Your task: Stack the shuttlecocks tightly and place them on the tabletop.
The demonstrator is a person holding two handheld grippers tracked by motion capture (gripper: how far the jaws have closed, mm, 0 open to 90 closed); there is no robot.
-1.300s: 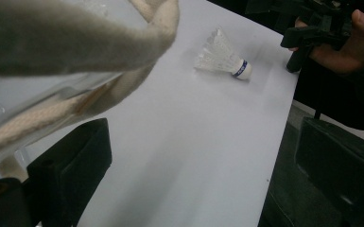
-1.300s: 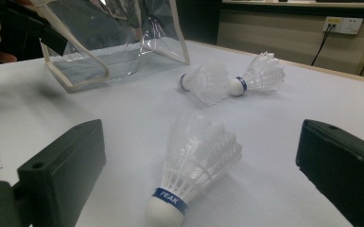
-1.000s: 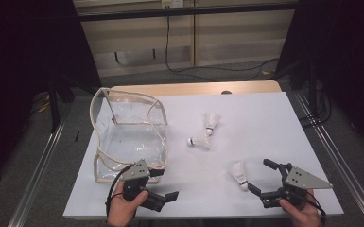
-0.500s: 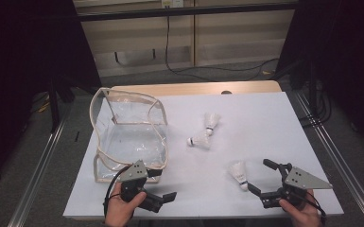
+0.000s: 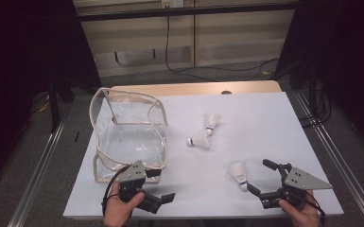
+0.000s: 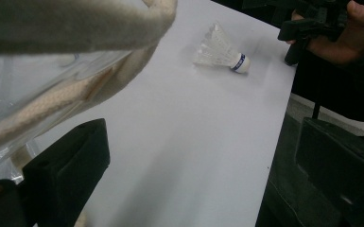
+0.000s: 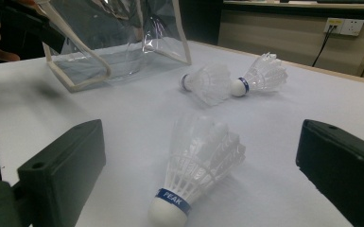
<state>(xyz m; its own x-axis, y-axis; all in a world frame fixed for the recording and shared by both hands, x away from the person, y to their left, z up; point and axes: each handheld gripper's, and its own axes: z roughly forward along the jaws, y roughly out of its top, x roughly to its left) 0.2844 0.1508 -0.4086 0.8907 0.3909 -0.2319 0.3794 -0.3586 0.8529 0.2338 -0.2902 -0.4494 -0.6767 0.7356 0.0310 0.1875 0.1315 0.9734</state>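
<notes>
A clear plastic bag with cream trim stands open on the left of the white table. Three white shuttlecocks lie on the table: two touching near the middle, and one at the front right. My right gripper is open just right of that one; in the right gripper view the shuttlecock lies between the spread jaws, cork toward the camera. My left gripper is open and empty by the bag's front corner, whose trim looms close in the left gripper view.
The table's front edge runs just under both hands. The left gripper view shows the front shuttlecock and the other hand's gripper beyond it. Metal rails flank the table. Cables lie on the floor behind.
</notes>
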